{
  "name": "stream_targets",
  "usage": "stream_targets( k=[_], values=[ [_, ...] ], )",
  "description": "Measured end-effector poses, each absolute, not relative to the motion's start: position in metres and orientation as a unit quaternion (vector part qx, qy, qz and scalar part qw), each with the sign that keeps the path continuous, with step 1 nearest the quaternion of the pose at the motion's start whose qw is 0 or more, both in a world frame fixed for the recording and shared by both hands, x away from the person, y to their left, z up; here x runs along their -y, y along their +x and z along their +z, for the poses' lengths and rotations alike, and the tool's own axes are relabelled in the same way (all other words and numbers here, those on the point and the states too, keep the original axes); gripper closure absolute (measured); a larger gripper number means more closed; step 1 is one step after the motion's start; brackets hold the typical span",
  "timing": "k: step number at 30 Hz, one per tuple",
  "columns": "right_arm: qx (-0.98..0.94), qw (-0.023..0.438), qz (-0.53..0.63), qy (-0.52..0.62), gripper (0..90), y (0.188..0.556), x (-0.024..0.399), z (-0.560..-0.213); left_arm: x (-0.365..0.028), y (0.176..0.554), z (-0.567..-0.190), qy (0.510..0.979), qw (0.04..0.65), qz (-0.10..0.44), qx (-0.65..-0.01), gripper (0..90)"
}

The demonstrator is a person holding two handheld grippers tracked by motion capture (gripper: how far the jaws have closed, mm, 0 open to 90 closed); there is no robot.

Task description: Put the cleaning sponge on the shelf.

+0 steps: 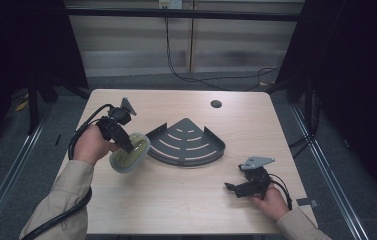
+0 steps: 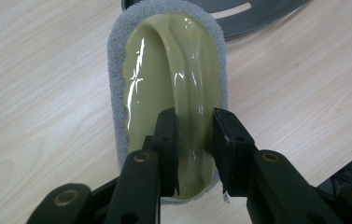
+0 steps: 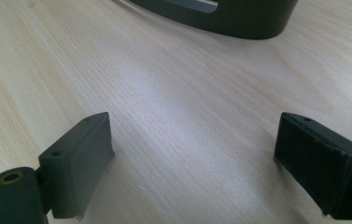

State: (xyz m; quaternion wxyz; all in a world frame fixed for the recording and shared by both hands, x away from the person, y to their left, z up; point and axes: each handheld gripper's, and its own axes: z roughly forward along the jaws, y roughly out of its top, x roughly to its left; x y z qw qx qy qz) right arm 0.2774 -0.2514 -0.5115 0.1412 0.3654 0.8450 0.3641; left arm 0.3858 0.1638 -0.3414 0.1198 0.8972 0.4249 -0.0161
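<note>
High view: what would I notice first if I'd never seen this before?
Likely the scrubber, a green oval with a grey sponge edge, held off the table at the left by the left gripper, shut on its handle ridge. Next, the dark corner shelf lying mid-table, right beside it. The right gripper rests open near the table's right front.

The raised handle of the green scrubbing pad (image 2: 171,93) is being clamped by the left gripper (image 2: 195,140) above the counter (image 2: 43,93).
</note>
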Motion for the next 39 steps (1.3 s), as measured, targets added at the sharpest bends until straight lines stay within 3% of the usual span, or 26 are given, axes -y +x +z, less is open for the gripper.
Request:
stream_targets(
  k=[39],
  values=[
    [-0.845, 0.14, 0.363, 0.366, 10.9, 0.277, 0.251, -0.511, -0.129, 0.432, -0.324, 0.912, 0.121, -0.012, -0.392, 72.0]
  ],
)
